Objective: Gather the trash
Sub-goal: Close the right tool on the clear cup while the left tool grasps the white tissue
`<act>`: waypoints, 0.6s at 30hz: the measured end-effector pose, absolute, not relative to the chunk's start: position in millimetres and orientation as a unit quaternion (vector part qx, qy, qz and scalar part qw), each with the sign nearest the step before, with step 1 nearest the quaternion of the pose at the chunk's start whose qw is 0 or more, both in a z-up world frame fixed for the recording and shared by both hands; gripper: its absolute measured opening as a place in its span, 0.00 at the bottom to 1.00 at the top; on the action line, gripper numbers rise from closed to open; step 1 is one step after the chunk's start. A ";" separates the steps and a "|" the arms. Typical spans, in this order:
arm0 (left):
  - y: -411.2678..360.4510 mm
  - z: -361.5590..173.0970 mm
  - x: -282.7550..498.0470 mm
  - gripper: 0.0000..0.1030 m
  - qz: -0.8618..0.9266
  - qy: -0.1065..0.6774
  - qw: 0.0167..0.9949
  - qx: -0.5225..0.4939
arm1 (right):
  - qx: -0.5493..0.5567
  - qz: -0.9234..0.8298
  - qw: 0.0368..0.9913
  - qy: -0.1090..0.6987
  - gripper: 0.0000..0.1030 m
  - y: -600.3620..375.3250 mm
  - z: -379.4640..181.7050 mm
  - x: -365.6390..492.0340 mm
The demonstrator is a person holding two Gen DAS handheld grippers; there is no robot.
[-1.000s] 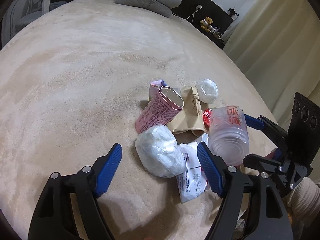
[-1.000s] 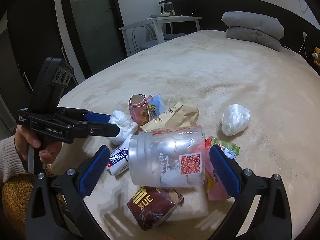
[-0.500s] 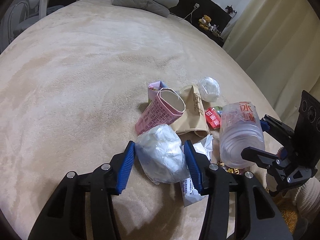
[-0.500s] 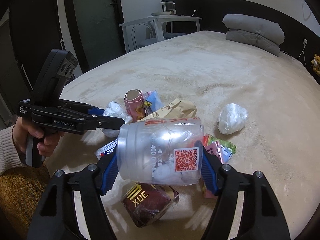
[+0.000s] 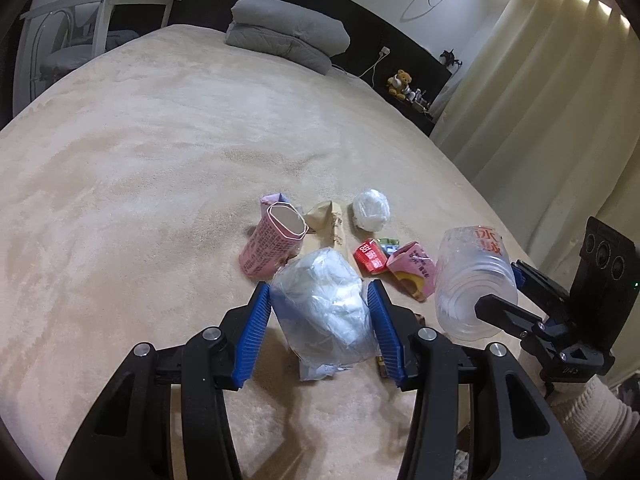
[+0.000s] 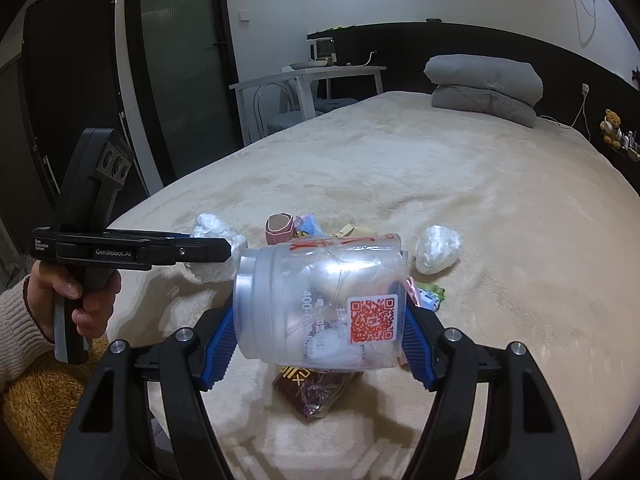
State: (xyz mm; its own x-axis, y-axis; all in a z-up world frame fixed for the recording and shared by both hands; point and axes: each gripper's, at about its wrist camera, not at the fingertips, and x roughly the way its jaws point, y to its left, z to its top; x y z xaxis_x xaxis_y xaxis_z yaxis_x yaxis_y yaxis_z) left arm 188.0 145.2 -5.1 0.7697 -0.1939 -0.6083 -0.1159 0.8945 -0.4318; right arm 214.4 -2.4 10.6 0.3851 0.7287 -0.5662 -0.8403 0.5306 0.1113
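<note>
Trash wad (image 5: 324, 304) in raised left tool (image 5: 318, 326)

Both tongs are showing black plastic frames with ribbed blue pads (image 5: 256, 332) and silver screws (image 6: 185, 335). The left tongs (image 6: 230, 250) are carrying white "GenRobot.AI" lettering and three round lenses. The person is wearing cream ribbed knit sleeves (image 6: 16, 320).

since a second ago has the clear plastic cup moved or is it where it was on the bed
Yes. The clear plastic cup lay on the bed beside the dark red wrapper; now the right gripper, jaws just closed on it, holds it above that wrapper.
</note>
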 end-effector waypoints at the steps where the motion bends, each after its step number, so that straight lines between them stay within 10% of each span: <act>1: 142.9 -2.3 184.9 0.47 -0.021 0.334 0.914 -0.230 | -0.094 0.471 0.829 0.286 0.68 -6.2 12.7 212.4; 18: 90.7 18.5 108.4 0.47 -0.037 0.265 0.936 -0.229 | -0.044 0.438 0.853 0.281 0.68 -83.9 20.2 156.6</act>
State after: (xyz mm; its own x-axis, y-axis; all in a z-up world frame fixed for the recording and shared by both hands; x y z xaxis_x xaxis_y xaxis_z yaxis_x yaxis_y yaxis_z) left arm 108.4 90.7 18.5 0.8566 -0.1915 -0.4791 -0.0512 0.8925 -0.4482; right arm 156.6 -83.9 20.2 0.4592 0.7219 -0.5177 -0.7711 0.6133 0.1711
